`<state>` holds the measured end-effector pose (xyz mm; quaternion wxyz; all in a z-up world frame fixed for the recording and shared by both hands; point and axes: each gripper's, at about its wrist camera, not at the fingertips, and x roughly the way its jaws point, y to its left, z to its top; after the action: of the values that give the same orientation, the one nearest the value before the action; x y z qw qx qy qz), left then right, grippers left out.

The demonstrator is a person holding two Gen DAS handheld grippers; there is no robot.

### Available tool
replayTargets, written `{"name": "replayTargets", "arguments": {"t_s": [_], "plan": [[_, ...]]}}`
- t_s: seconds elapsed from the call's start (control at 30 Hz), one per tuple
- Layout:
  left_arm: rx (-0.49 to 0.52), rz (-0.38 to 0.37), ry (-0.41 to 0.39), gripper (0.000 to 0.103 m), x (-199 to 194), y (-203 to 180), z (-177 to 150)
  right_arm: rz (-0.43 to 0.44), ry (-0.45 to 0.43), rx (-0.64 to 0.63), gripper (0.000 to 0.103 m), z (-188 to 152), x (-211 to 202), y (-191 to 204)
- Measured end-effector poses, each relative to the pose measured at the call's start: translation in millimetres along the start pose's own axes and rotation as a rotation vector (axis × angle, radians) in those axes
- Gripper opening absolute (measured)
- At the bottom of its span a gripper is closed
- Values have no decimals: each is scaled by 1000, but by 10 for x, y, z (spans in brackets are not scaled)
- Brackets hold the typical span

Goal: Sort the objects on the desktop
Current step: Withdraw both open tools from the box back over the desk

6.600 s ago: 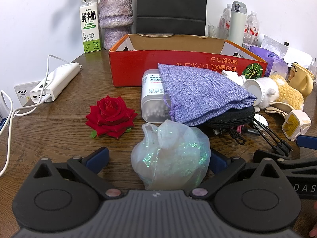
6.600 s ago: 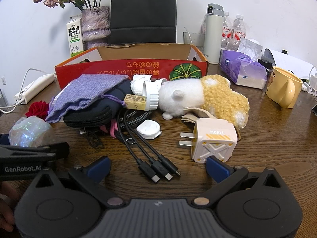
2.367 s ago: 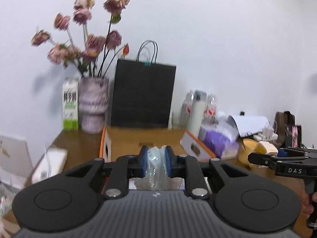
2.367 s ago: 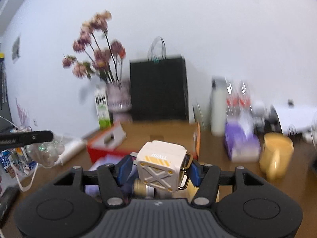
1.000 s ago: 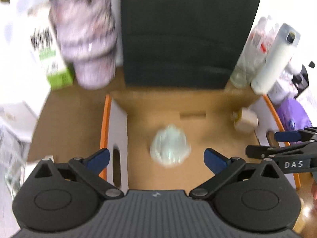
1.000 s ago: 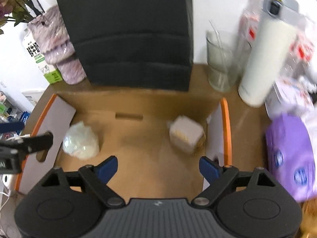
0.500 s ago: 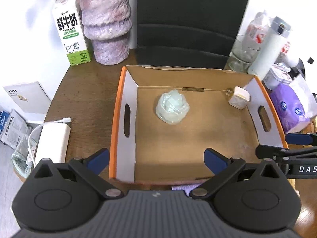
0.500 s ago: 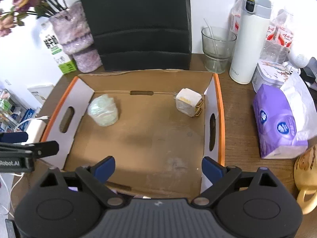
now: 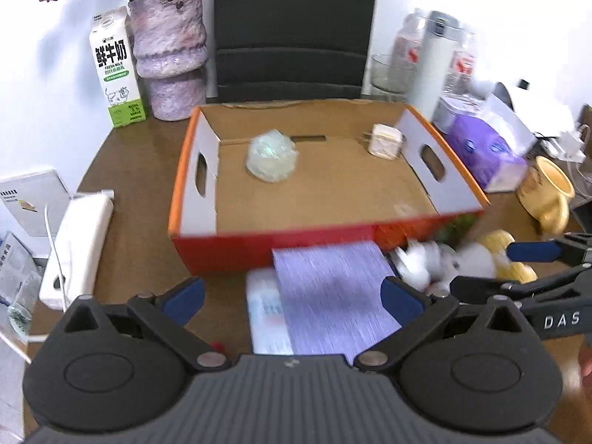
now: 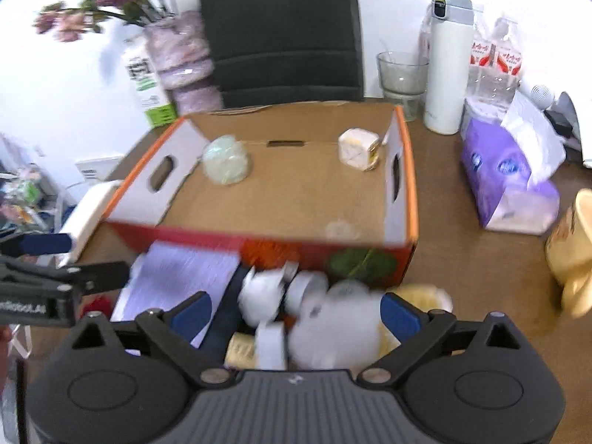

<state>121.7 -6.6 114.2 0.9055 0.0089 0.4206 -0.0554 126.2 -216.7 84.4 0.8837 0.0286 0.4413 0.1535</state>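
An orange cardboard box (image 9: 192,192) (image 10: 405,170) lies open on the brown table. Inside it lie a glittery translucent pouch (image 9: 272,155) (image 10: 226,165) at the back left and a white charger cube (image 9: 384,140) (image 10: 358,148) at the back right. My left gripper (image 9: 292,296) is open and empty above a purple cloth pouch (image 9: 333,288) (image 10: 177,277) in front of the box. My right gripper (image 10: 294,314) is open and empty above a white and yellow plush toy (image 10: 340,318) (image 9: 466,259).
A milk carton (image 9: 116,66), a purple vase (image 9: 168,51) and a black bag (image 9: 296,29) stand behind the box. A white power strip (image 9: 77,236) lies at left. A white flask (image 10: 447,63), a glass (image 10: 401,74), purple tissues (image 10: 507,177) and a yellow mug (image 10: 571,236) are at right.
Both grippers have pulled back from over the box toward the near side, so the items in front of the box come into view. Pouch and charger stay in the box.
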Motion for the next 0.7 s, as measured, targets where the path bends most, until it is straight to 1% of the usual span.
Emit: {"name": "replayTargets", "arguments": {"t_s": [0.07,0.13,0.17,0.23,0.3,0.4,0.47,0.5,0.57,0.63,0.7], "plan": [[-7,12,-32,103,-79,-46,-167,15,-18,7,98,-180,-69,-2],[-3,32,-77,103,-173,-95,-356,3,-52,11,99,-359,-138,13],[-2,25,-103,103,-215,-105,-453,-6,-65,6,99,-456,-165,19],[-25,15,-175,103,-289,-106,-701,-24,-95,21,100,-669,-223,-5],[-62,45,-239,103,-326,-93,-985,-28,-105,51,101,-878,-259,-47],[-93,73,-274,103,-364,-82,-1305,-44,-116,60,101,-1188,-311,-65],[-80,59,-309,103,-427,-97,-1511,-68,-131,46,101,-1371,-371,-55],[-58,53,-328,103,-462,-119,-1609,-75,-143,47,101,-1449,-410,-49],[-14,44,-346,103,-518,-155,-1775,-63,-171,59,101,-1620,-506,-48],[2,37,-349,103,-557,-203,-1915,-25,-194,70,101,-1788,-576,-30],[19,49,-364,103,-592,-249,-2047,0,-215,40,101,-1951,-645,21]]}}
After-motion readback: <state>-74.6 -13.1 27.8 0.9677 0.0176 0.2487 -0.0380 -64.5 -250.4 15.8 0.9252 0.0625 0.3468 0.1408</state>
